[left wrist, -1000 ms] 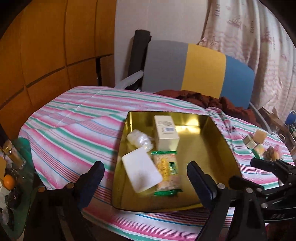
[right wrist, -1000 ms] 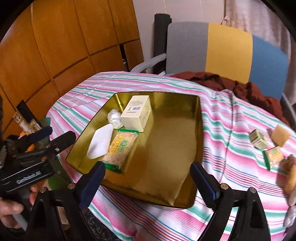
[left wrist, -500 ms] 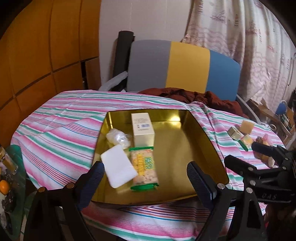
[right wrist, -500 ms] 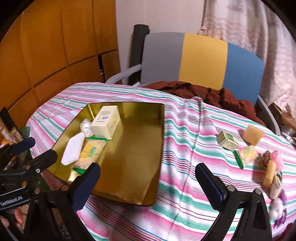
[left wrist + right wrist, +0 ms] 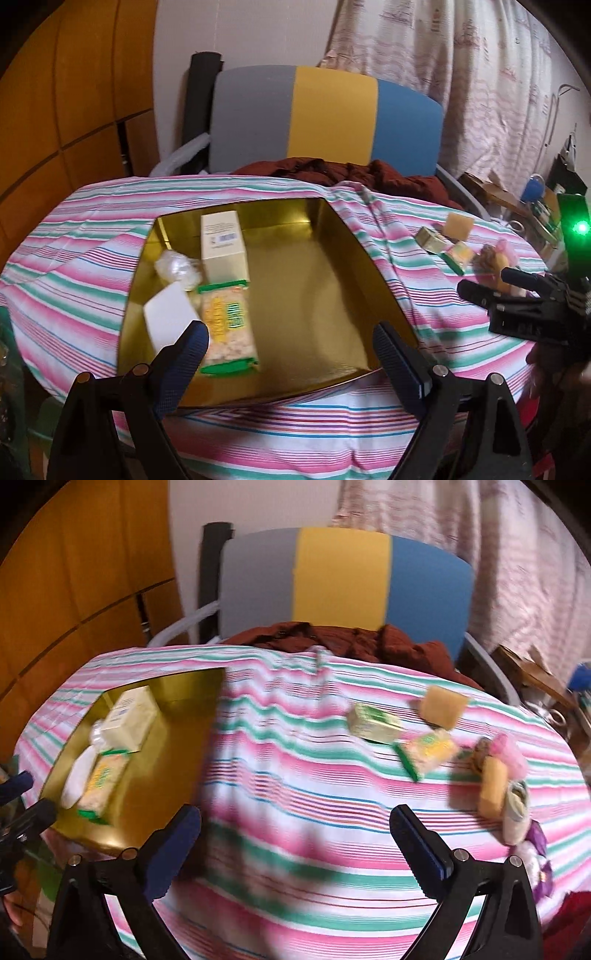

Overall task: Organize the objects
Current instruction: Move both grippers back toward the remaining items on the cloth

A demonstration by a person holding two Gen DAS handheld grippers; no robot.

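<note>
Gold tin tray (image 5: 373, 266): sits on the striped worktop (image 5: 74, 266), left part of it; left half filled, right half bare.
Packed so far: cream box (image 5: 223, 245), clear wrapped lump (image 5: 177, 267), white flat pad (image 5: 168, 321), green-edged snack pack (image 5: 227, 326), all lying close together along the tray's left wall.
Left to pack: small green box (image 5: 373, 723), tan block (image 5: 443, 705), second snack pack (image 5: 424, 753), yellow roll (image 5: 493, 788), pink piece (image 5: 511, 753), pale wrapped item (image 5: 517, 812), purple wrapper (image 5: 539, 843); all loose on the worktop, well apart from the tray.
Left tongs (image 5: 290, 343): wide apart, holding nothing, hovering over the tray's near edge.
Right tongs (image 5: 295, 829): wide apart, empty, above bare cloth between tray and loose pile; view is motion-blurred.
Progress: judged under halfway, four things in, roughly seven out; exact count in the right cluster is hard to tell as items overlap.
Step in hand: looks like the right tongs heading for the loose pile for the next pick, no contact yet.
Room in tray: plenty on the right side for the rest, by the look of it.
Background: grey-yellow-blue chair (image 5: 332, 118) with dark red cloth (image 5: 351, 173) behind the worktop, not part of the task.
</note>
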